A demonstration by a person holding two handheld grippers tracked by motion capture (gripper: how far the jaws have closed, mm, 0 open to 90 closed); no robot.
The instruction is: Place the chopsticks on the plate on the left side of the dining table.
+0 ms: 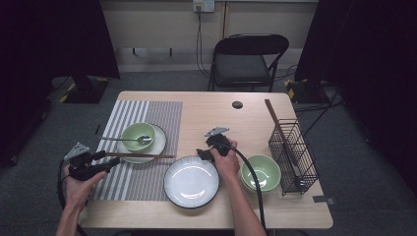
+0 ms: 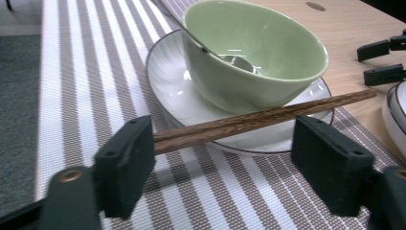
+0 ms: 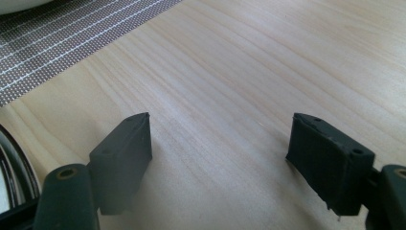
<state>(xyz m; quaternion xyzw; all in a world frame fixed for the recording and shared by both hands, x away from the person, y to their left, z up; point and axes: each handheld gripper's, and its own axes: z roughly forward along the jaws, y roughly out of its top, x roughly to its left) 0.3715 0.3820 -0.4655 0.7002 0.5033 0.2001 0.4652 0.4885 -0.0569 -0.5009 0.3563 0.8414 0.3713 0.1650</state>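
The chopsticks (image 2: 249, 122) lie across the front rim of the white plate (image 2: 167, 81) that carries the green bowl (image 2: 258, 57), with a spoon (image 2: 234, 61) in that bowl. The left gripper (image 2: 222, 158) has let go, its jaws spread wide just in front of the plate, one chopstick end beside the left pad. The right gripper (image 3: 220, 158) sits right of the plate over bare table (image 3: 249, 72), jaws wide apart and empty.

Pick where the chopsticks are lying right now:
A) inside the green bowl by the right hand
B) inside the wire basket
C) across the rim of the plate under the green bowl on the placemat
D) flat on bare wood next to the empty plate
C: the chopsticks rest across the near rim of the plate that carries the green bowl, on the striped placemat, between the open jaws of the left gripper.
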